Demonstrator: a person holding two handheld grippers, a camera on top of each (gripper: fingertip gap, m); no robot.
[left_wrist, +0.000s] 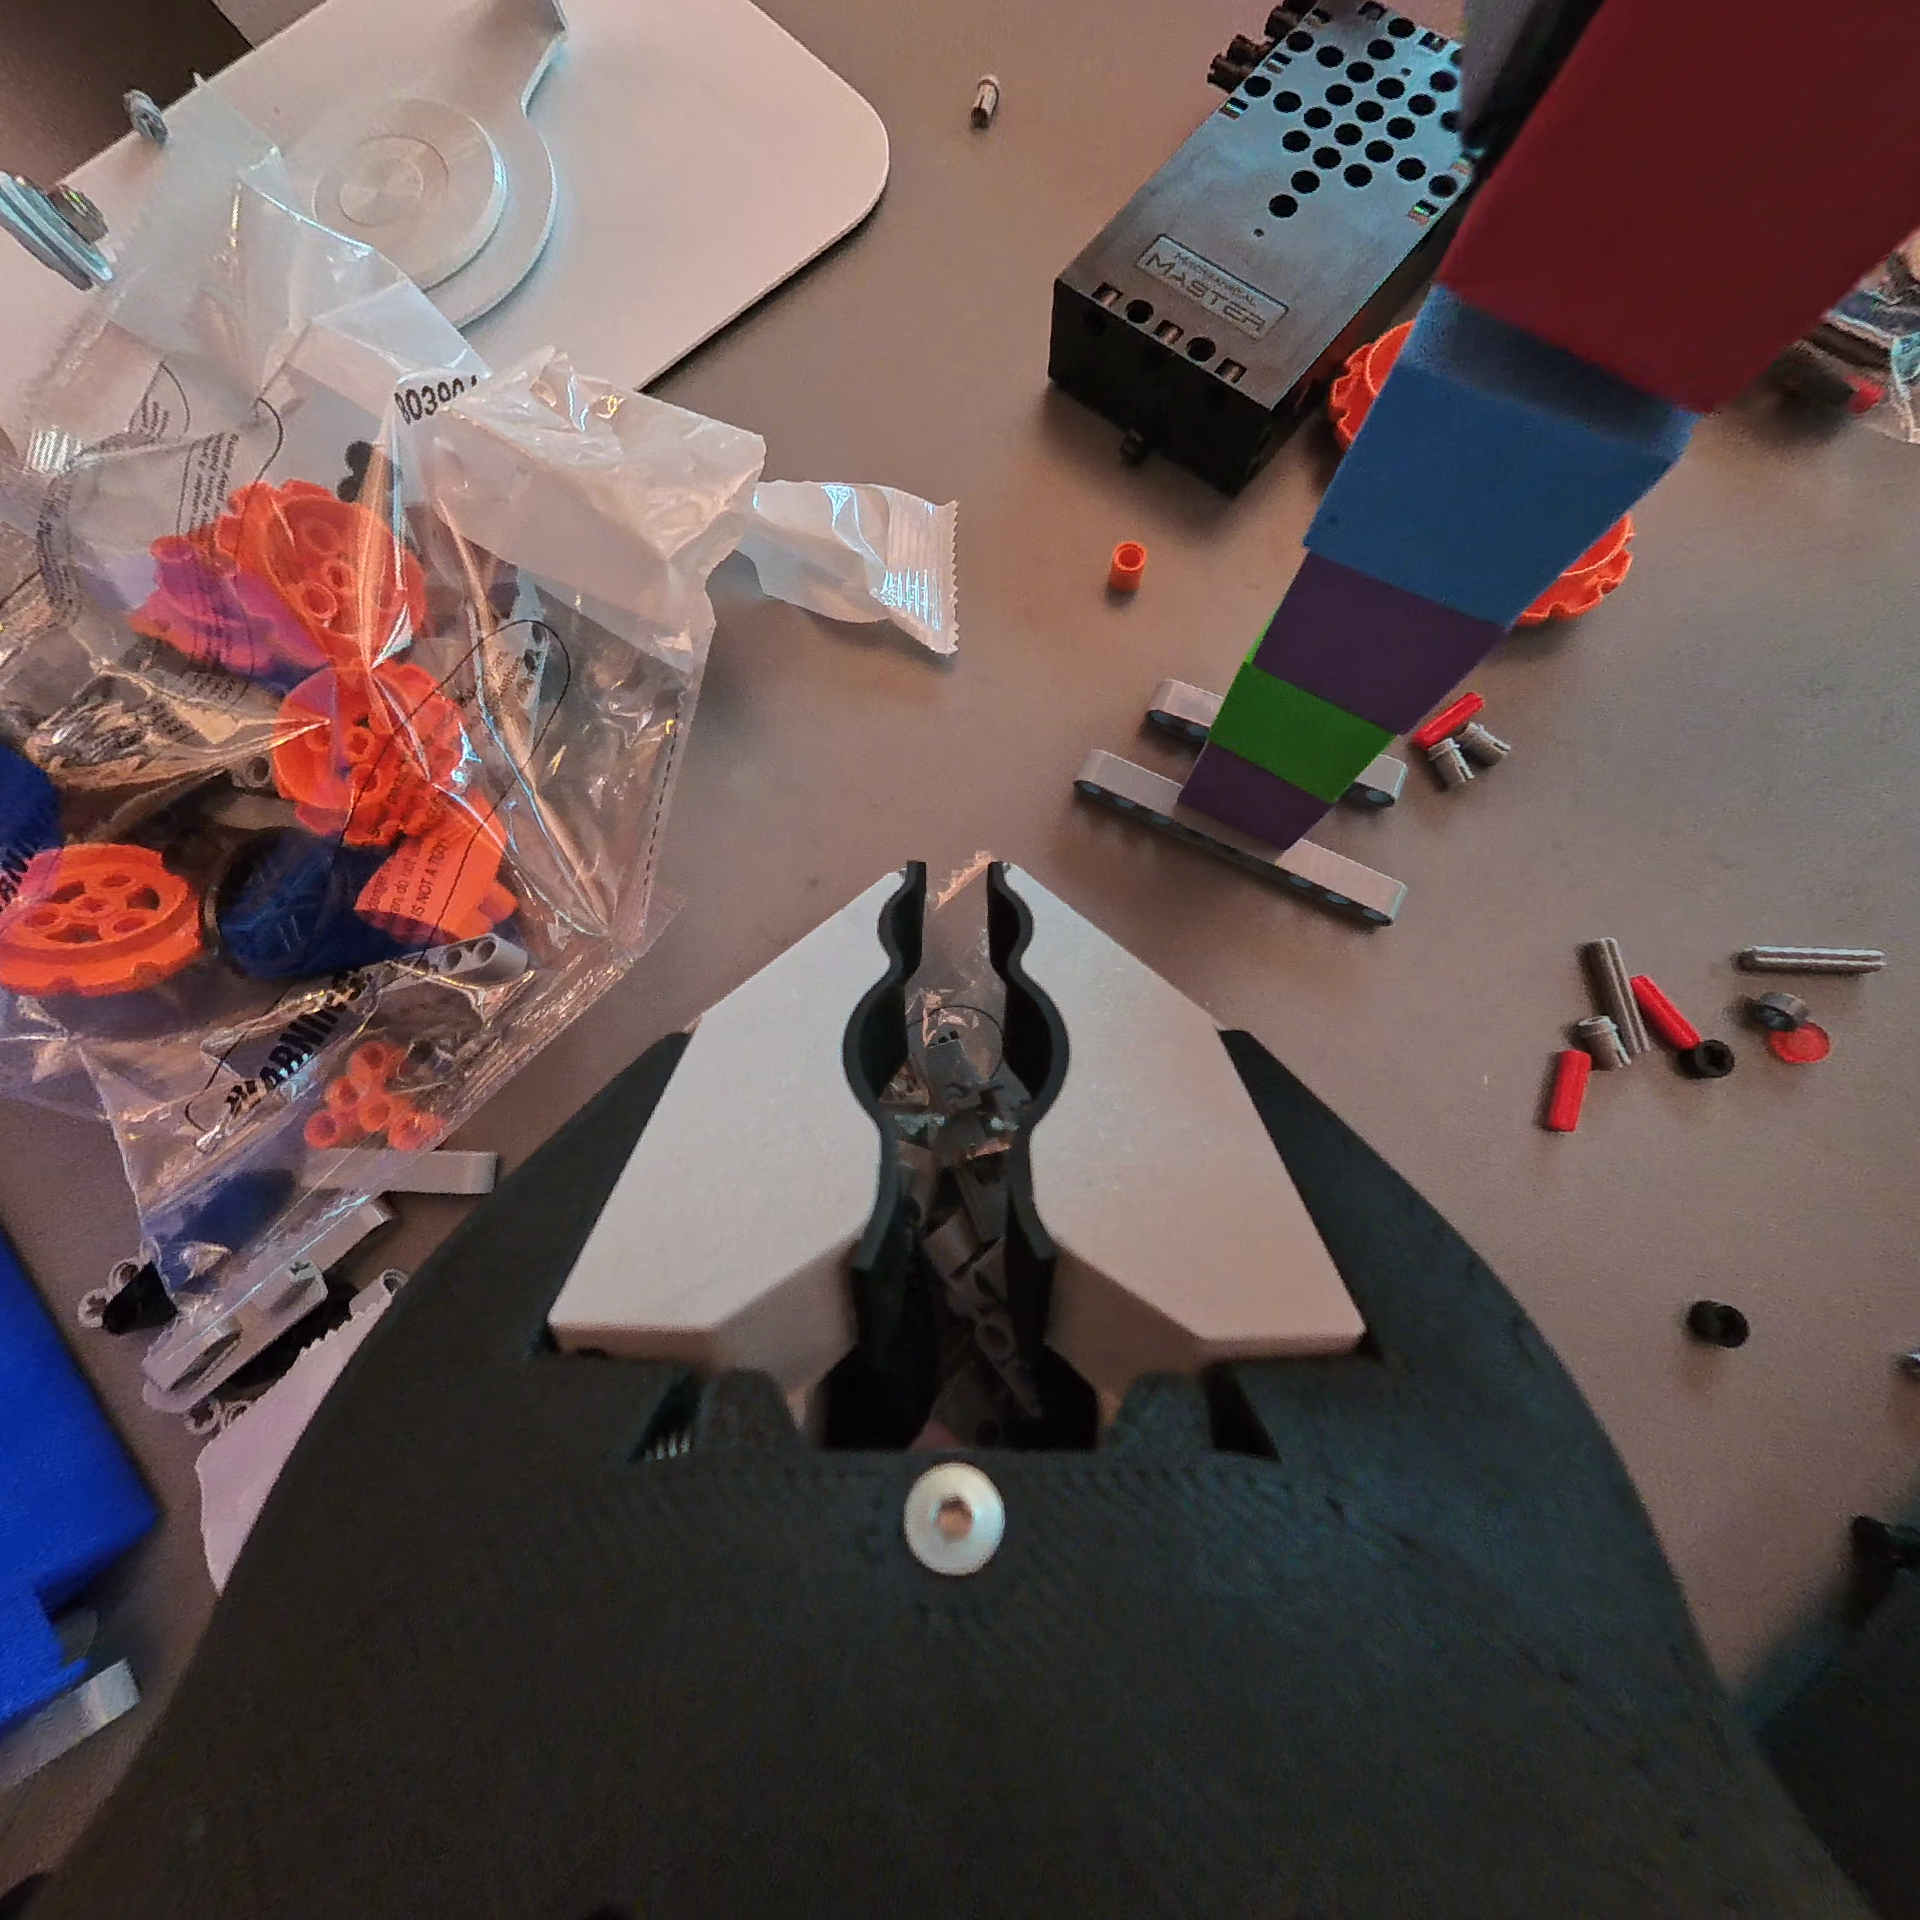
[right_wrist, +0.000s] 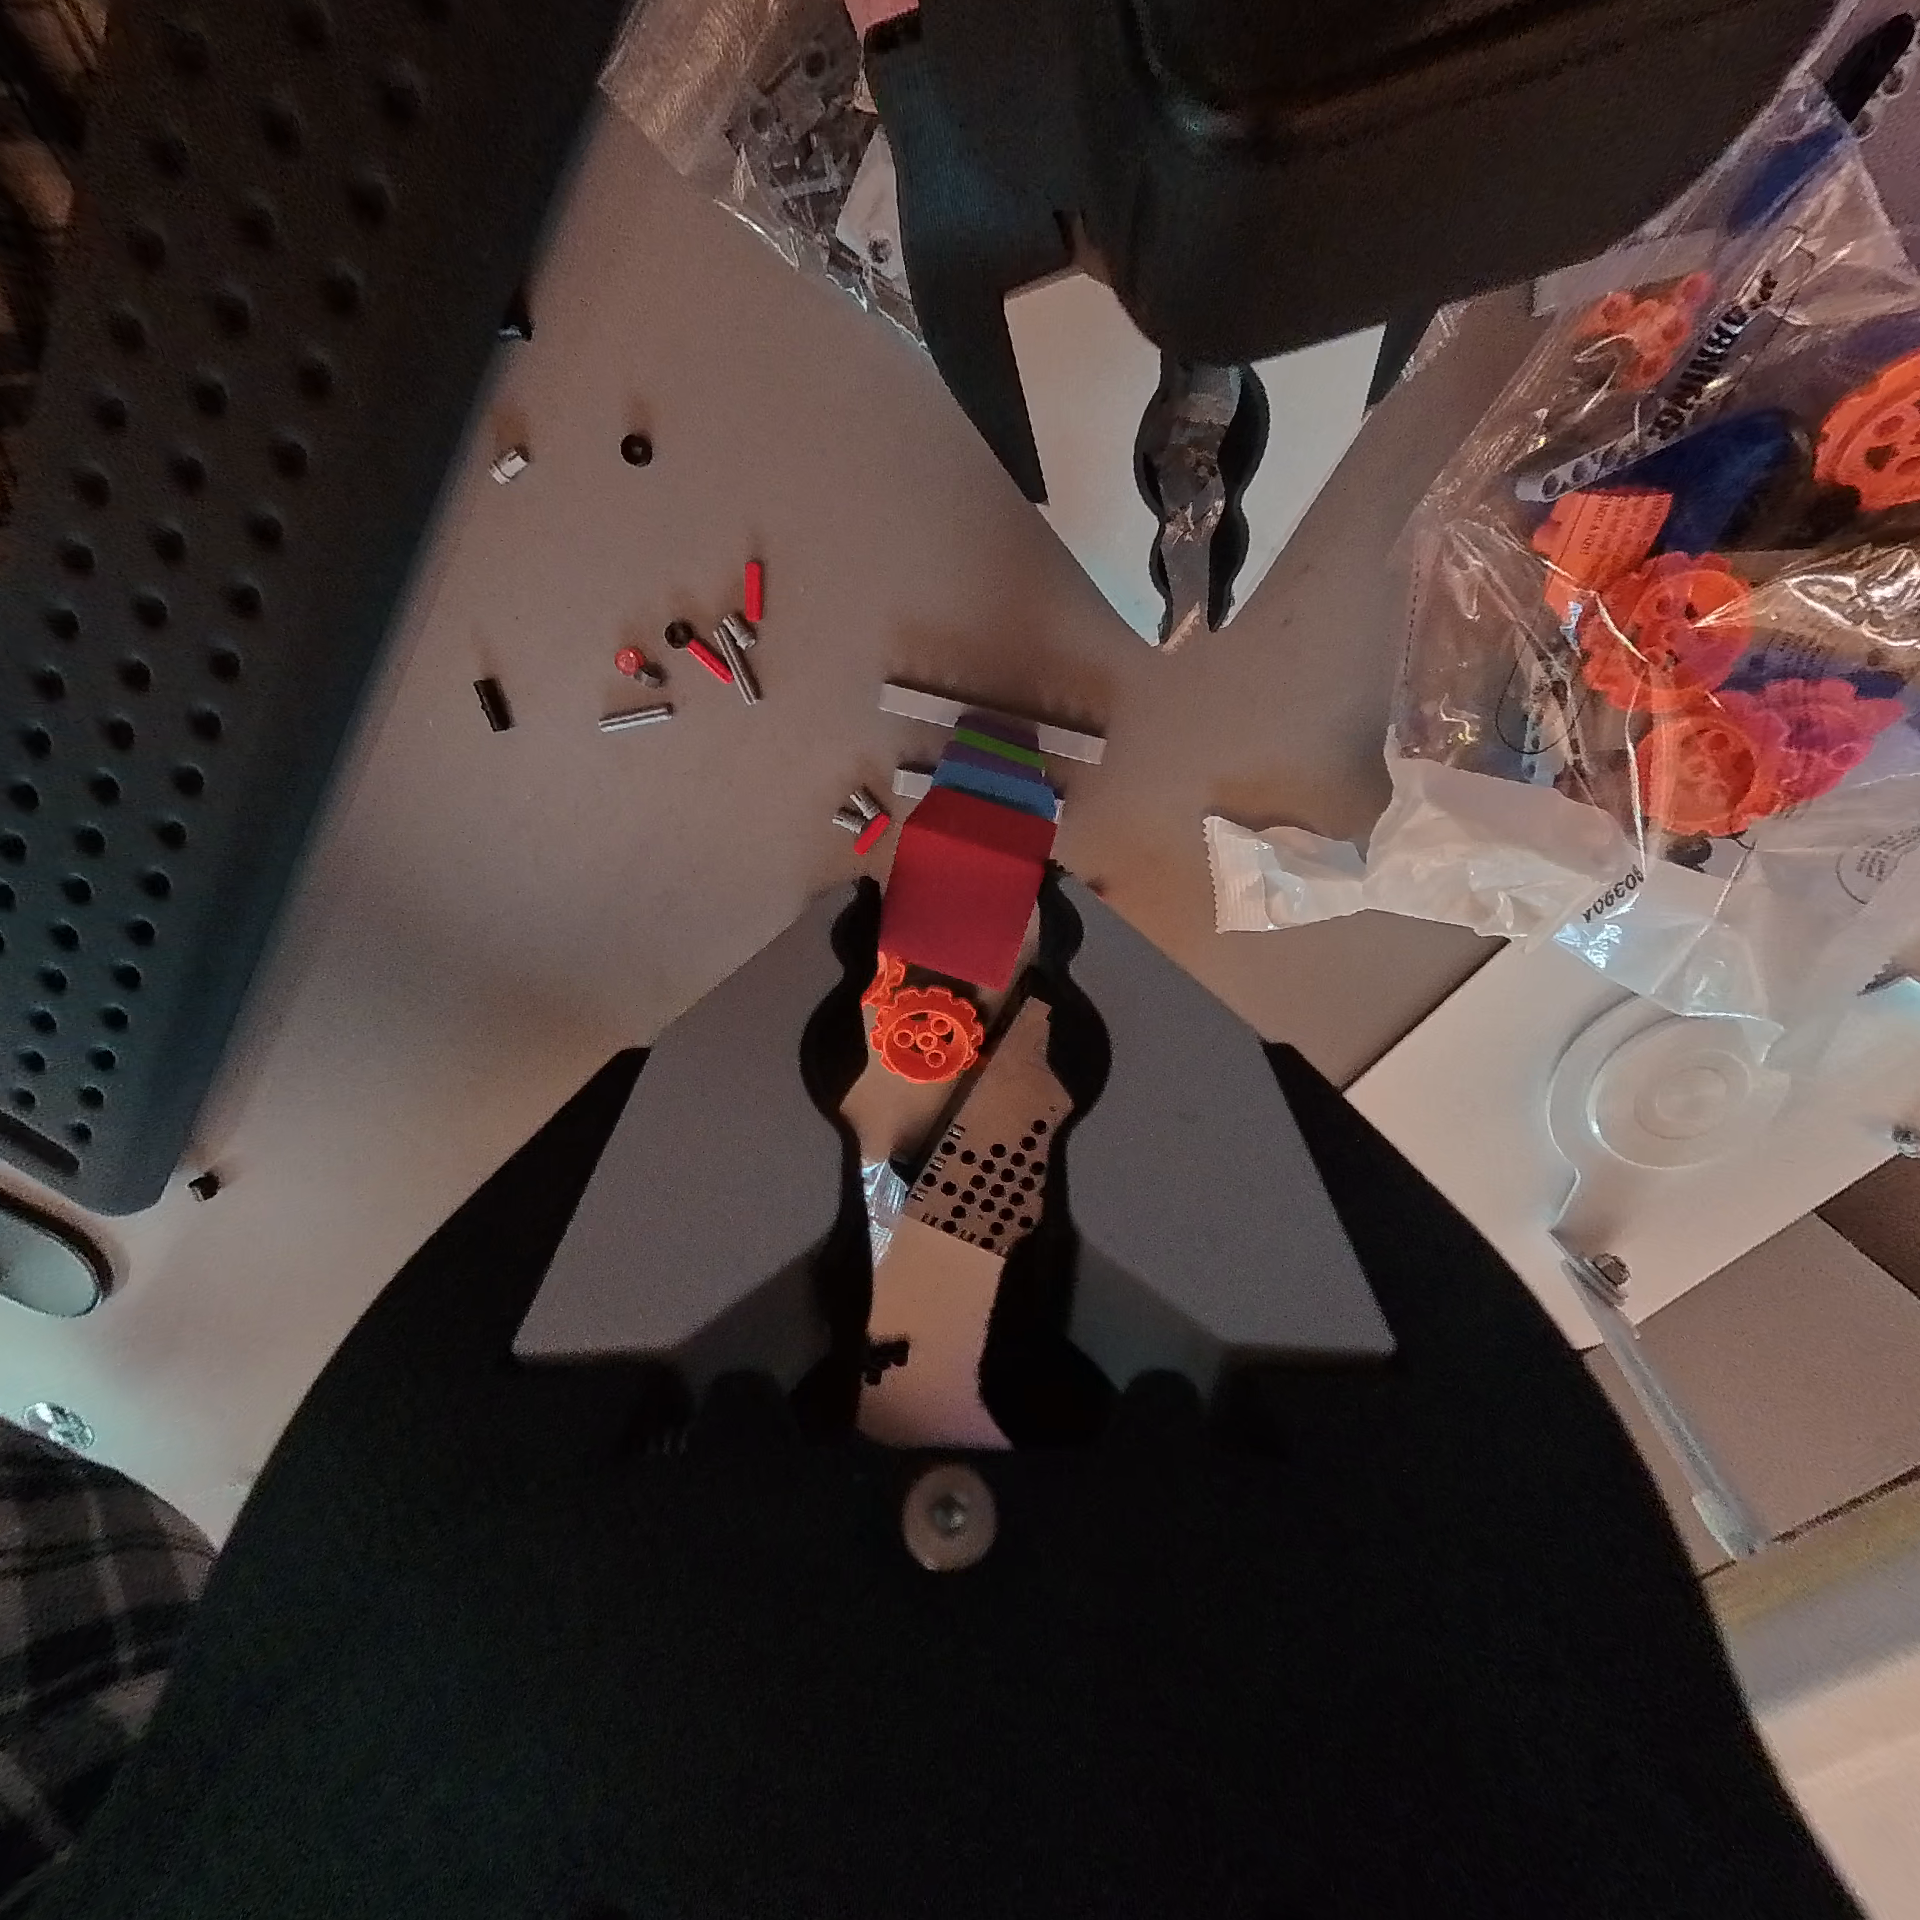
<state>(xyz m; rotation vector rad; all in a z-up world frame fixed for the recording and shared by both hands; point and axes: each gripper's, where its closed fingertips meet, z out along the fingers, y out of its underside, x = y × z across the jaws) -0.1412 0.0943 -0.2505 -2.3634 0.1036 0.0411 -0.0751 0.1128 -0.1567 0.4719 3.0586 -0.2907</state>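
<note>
My left gripper (left_wrist: 954, 878) is shut on a small clear bag of grey and black parts (left_wrist: 956, 1101), held above the table. It also shows at the top of the right wrist view (right_wrist: 1195, 613). A tall tower of coloured blocks (left_wrist: 1486, 488) stands on grey beams (left_wrist: 1236, 852), with red on top, then blue, purple, green and purple. My right gripper (right_wrist: 961, 885) looks down the tower, and its jaws close on both sides of the top red block (right_wrist: 956, 940). Orange wheels (right_wrist: 925, 1029) lie by the tower's foot.
A black perforated box (left_wrist: 1247, 260) lies behind the tower. A large clear bag of orange wheels and blue parts (left_wrist: 312, 675) lies to the left. Red and grey pins (left_wrist: 1642, 1008) are scattered on the table. A white base plate (left_wrist: 623, 156) and a dark pegboard (right_wrist: 156, 520) lie at the edges. My hands' fingertips stand some 12 centimetres from each other.
</note>
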